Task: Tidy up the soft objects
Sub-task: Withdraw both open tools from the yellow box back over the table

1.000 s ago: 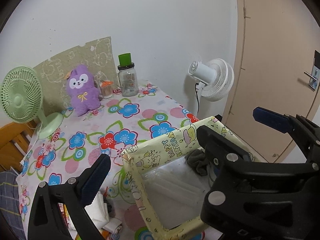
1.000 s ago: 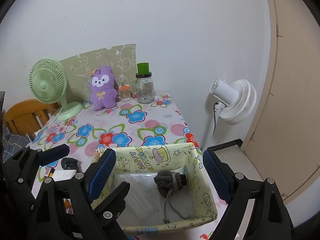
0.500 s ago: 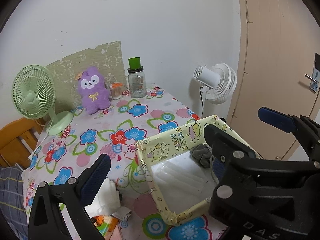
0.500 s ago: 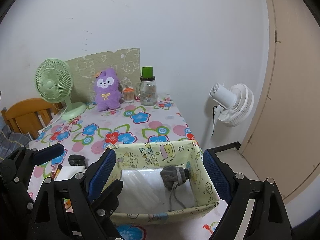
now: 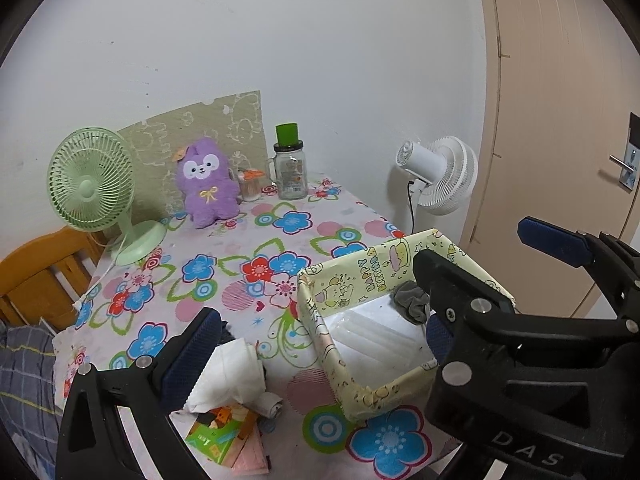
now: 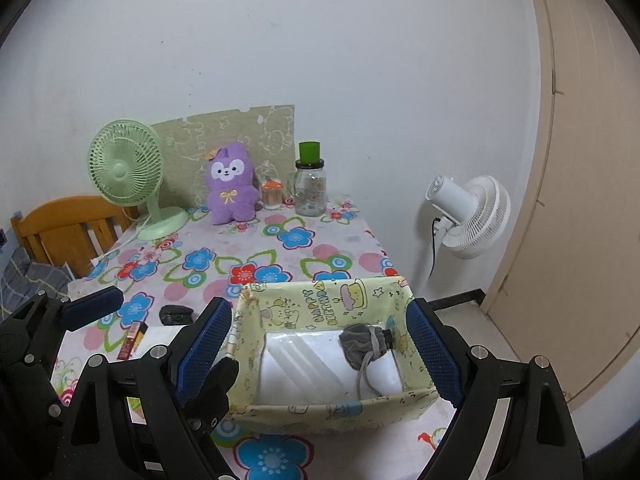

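The yellow box (image 6: 320, 408) sat at the floral table's (image 5: 240, 248) near edge — grey pouch (image 6: 362, 346) inside its far corner. Both grippers stood wide apart, empty: right gripper (image 6: 316, 354) straddling the box, left gripper (image 5: 360, 308) partly hiding it. White cloth (image 5: 232, 376) beside the box, half-covered.

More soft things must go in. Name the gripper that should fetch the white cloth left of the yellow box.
Left, probably. The white cloth lies beside the left gripper's near finger, its jaws open and empty. The right gripper, also open, faces the yellow box, farther from the cloth.
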Demonstrator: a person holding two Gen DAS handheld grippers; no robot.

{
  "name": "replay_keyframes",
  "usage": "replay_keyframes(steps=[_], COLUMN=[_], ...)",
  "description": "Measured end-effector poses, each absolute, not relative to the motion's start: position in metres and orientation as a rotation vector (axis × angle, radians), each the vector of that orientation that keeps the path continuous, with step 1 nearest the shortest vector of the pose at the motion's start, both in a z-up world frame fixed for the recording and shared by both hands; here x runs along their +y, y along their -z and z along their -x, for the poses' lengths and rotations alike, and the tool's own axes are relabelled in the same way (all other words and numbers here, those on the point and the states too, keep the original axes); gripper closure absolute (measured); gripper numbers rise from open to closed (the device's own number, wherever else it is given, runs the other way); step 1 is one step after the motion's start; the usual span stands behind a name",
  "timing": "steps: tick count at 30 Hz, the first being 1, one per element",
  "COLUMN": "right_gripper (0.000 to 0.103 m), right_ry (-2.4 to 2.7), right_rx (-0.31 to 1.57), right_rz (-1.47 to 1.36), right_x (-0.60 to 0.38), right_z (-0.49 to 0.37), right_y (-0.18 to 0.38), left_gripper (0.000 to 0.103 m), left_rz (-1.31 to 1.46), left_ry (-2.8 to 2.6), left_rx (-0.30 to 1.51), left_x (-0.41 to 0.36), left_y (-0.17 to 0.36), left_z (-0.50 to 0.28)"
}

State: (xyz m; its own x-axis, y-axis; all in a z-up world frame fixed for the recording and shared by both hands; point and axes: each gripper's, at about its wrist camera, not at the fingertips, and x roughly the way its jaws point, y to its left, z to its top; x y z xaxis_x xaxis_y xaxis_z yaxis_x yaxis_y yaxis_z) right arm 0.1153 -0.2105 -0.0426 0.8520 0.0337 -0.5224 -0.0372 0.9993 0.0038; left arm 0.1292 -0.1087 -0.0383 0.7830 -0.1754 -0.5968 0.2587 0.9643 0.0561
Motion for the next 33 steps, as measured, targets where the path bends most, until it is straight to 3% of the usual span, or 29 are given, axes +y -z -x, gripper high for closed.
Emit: replay_keyframes(steps=[33], right_gripper=[0.005], right_ry=[-0.15], right_rx=[0.543], right_rz=[0.036], right_x=[-0.151], right_z=[-0.088], right_y=[0.056], left_gripper=[0.001], left_rz=[-0.051], left_ry=[0.128], left_rx=[0.654], left_x=[-0.041], left_y=[0.054], left_z=[-0.092])
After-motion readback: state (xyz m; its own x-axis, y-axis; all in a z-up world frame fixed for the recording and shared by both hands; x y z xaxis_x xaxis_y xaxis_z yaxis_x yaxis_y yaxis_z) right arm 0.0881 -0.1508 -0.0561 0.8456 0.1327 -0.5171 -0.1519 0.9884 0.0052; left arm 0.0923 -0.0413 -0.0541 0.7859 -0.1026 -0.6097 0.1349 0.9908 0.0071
